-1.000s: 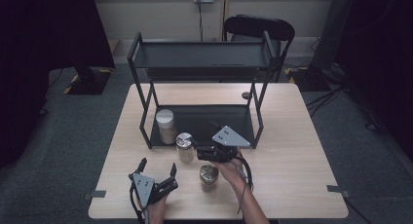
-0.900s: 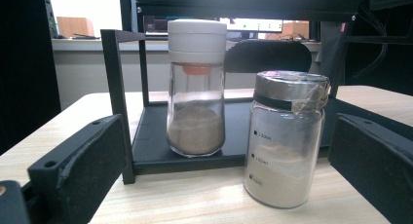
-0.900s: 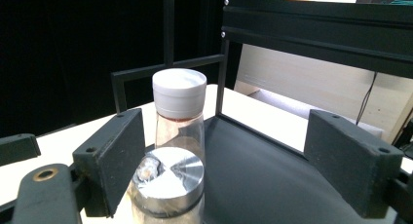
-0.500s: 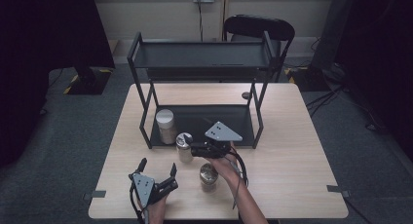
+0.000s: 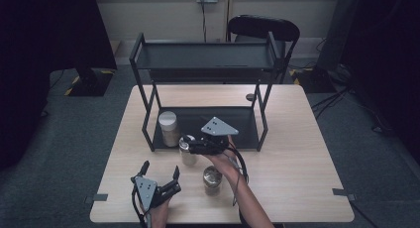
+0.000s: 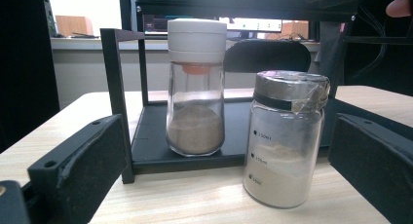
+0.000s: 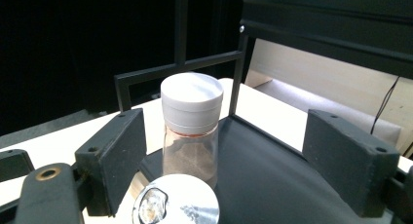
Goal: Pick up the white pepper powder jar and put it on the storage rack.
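A glass jar with a silver lid (image 5: 187, 149) (image 6: 285, 141) stands on the table just in front of the black rack (image 5: 148, 114). Its lid (image 7: 176, 200) lies low between the jaws of my right gripper (image 5: 191, 146) (image 7: 224, 121), which hovers over it, open, with the pads clear of it. Beyond it, a white-lidded jar of brown powder (image 5: 168, 128) (image 6: 196, 87) (image 7: 191, 121) stands on the rack's lower shelf. My left gripper (image 5: 160, 168) (image 6: 226, 131) rests open near the front edge, facing both jars with nothing between its jaws.
A third jar (image 5: 212, 179) stands on the table under my right forearm. The rack's posts (image 6: 117, 97) and upper shelf (image 5: 205, 57) box in the lower shelf. A small dark disc (image 5: 250, 96) lies behind the rack. A chair (image 5: 262, 29) stands past the table.
My right gripper has drifted away from the person toward the rack and risen a little. The jars and my left gripper have stayed where they were.
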Demonstrator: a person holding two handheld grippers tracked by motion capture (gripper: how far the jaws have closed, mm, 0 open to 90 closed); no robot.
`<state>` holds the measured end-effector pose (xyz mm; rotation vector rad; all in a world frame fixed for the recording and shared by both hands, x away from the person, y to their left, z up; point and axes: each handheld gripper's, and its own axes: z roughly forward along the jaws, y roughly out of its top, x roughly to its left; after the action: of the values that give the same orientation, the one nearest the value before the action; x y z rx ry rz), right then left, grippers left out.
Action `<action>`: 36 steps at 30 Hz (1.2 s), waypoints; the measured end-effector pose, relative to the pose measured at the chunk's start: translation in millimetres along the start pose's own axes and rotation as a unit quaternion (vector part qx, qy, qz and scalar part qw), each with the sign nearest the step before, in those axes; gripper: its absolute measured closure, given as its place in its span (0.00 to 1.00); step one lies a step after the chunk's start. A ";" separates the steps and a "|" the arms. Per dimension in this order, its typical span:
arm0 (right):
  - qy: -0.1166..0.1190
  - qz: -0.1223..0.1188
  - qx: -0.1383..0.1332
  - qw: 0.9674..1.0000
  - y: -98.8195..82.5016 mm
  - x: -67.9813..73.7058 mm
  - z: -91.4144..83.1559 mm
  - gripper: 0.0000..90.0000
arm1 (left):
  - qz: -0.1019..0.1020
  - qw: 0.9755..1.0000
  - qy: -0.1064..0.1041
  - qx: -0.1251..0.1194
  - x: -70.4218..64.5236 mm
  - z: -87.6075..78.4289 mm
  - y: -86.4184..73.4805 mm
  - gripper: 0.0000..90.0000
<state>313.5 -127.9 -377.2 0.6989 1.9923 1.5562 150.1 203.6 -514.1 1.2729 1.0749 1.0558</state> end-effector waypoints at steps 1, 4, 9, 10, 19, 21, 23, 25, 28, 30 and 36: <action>0.002 -0.005 0.007 1.000 3.9 -0.5 2.6 0.18 | -0.001 1.000 0.000 0.000 0.0 0.0 -0.1 0.00; 0.009 -0.006 0.016 1.000 8.8 -1.8 6.1 0.18 | -0.002 1.000 0.000 -0.001 0.0 0.1 -0.2 0.00; 0.019 -0.014 0.035 0.999 13.6 -4.4 12.5 0.20 | -0.001 1.000 0.000 0.000 0.3 0.0 0.1 0.00; 0.019 -0.014 0.035 0.999 13.6 -4.4 12.5 0.20 | -0.001 1.000 0.000 0.001 0.4 0.0 0.2 0.00; 0.051 -0.012 0.091 0.994 21.9 -17.6 22.7 0.23 | -0.002 1.000 0.001 0.001 -0.1 0.3 0.4 0.00; 0.055 -0.016 0.097 0.994 23.0 -18.6 24.4 0.23 | -0.002 1.000 0.001 0.001 -0.1 0.3 0.5 0.00; 0.057 -0.019 0.105 0.993 23.9 -19.4 26.6 0.23 | -0.002 1.000 0.001 0.002 -0.1 0.4 0.7 0.00; 0.060 -0.017 0.110 0.992 23.6 -20.4 27.9 0.23 | -0.003 1.000 0.001 0.002 0.0 0.5 0.6 0.00; 0.067 -0.019 0.117 0.991 22.9 -21.6 29.8 0.23 | -0.003 1.000 0.001 0.002 -0.1 0.5 0.7 0.00; 0.070 -0.020 0.120 0.990 22.4 -21.2 30.6 0.23 | -0.003 1.000 0.002 0.002 -0.1 0.5 0.7 0.00; 0.076 -0.021 0.127 0.989 22.4 -22.2 32.4 0.24 | -0.003 1.000 0.002 0.003 -0.1 0.7 1.1 0.00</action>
<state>353.5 -115.1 -360.3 0.6453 2.3302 1.3816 150.8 203.4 -513.0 1.2713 1.0859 1.0514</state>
